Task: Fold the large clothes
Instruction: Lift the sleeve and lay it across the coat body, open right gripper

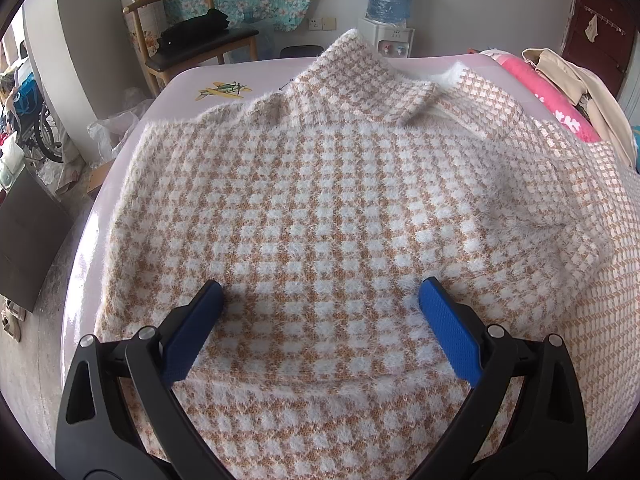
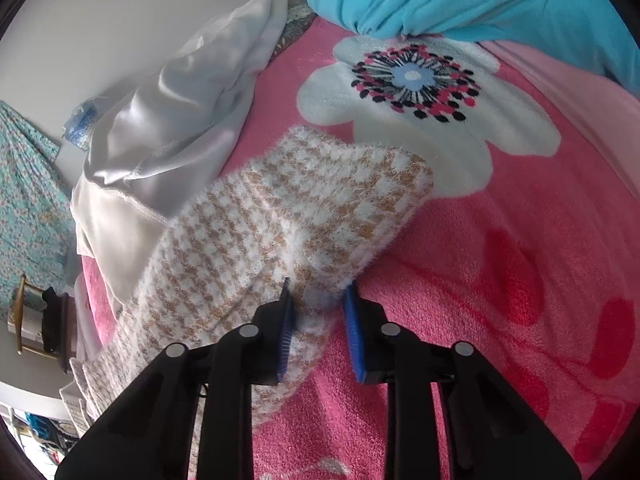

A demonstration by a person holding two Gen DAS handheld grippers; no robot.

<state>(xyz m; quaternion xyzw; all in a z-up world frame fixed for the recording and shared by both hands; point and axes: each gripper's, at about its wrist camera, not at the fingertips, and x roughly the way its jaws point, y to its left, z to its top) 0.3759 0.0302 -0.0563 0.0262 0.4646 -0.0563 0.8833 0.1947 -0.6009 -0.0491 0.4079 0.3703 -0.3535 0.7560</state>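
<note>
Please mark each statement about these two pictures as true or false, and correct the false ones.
1. The left gripper stands wide open above the sweater. True.
2. The sleeve lies on a green blanket. False: the blanket is pink with a white flower.
3. The right gripper has the sleeve between its fingers. True.
4. The chair is empty. False: a dark item lies on its seat.
5. The sweater is plain white. False: it has a tan and white check.

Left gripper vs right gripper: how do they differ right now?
The left gripper is open wide over the sweater's body, with nothing pinched; the right gripper is nearly closed around the sweater's sleeve. The left is over the table, the right over a pink blanket. Both have blue pads.
</note>
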